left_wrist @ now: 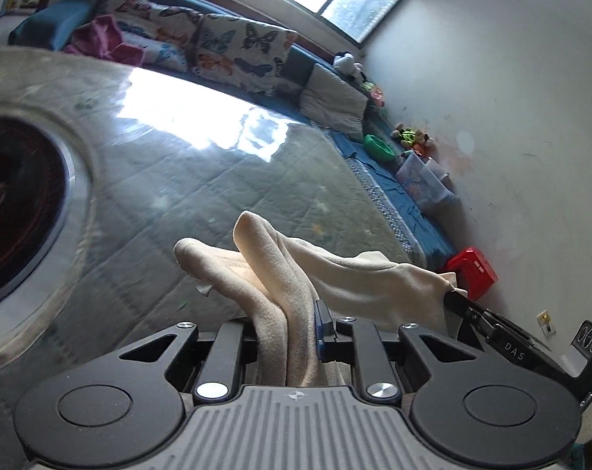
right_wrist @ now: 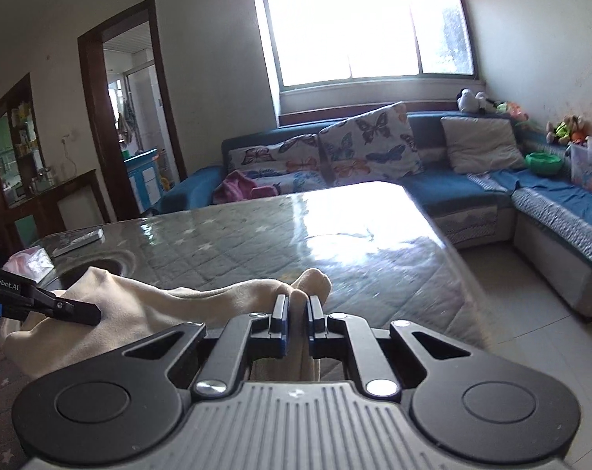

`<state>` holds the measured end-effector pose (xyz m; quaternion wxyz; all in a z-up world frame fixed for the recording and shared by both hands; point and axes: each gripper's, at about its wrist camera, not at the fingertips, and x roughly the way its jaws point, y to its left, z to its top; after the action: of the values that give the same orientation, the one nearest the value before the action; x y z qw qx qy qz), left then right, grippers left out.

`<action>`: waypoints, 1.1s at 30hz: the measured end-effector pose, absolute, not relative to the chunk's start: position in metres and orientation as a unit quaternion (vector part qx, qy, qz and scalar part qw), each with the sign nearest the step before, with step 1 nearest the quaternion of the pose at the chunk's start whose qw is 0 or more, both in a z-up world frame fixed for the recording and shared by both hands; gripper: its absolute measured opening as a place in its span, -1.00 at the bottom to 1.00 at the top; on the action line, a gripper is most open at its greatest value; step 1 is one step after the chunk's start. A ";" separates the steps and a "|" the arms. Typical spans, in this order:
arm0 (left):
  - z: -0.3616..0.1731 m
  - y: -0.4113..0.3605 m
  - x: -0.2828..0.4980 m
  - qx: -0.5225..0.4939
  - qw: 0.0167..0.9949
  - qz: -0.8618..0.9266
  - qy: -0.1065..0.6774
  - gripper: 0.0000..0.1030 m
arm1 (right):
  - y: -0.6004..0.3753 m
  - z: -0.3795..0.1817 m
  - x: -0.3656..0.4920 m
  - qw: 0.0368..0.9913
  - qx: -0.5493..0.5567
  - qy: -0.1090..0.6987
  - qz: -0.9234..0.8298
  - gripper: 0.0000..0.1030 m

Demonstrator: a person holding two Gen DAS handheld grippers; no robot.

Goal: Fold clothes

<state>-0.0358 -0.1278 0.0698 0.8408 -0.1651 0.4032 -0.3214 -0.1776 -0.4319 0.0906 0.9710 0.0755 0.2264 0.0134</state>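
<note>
A cream fleece garment [left_wrist: 354, 274] hangs stretched between both grippers above the table. In the left wrist view my left gripper [left_wrist: 292, 321] is shut on a bunched fold of it, which rises past the blue pad [left_wrist: 322, 319]. The right gripper [left_wrist: 452, 297] pinches the far corner at the right. In the right wrist view my right gripper [right_wrist: 298, 311] is shut on a cream fold of the garment [right_wrist: 139, 305], with both blue-edged fingers [right_wrist: 280, 313] pressed against the cloth. The left gripper [right_wrist: 92, 315] clamps the other end at the left.
A glass-topped table [right_wrist: 296, 243] over a quilted grey cover lies below, with a dark round inset [left_wrist: 18, 203] at its left. A flat box [right_wrist: 80, 241] and a pink packet [right_wrist: 29, 262] sit on it. A blue corner sofa [right_wrist: 452, 188] and a red stool [left_wrist: 472, 270] stand beyond.
</note>
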 end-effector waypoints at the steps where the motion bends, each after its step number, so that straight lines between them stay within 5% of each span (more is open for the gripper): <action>1: 0.072 -0.135 -0.034 -0.161 0.841 -0.326 0.400 -0.66 | -0.435 0.094 -0.178 0.972 0.071 0.224 0.007 -0.85; 17: 0.092 -0.233 -0.007 -0.120 0.827 -0.386 0.391 -0.66 | -0.489 0.129 -0.180 0.975 0.030 0.202 -0.082 -0.85; 33: 0.042 -0.252 0.008 -0.115 0.792 -0.370 0.471 -0.65 | -0.513 0.080 -0.160 0.958 0.044 0.263 -0.103 -0.85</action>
<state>0.0079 -0.2521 0.0418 0.7925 -0.1147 0.4711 -0.3699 -0.1599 -0.5129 0.0800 0.9583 0.0444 0.2628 -0.1031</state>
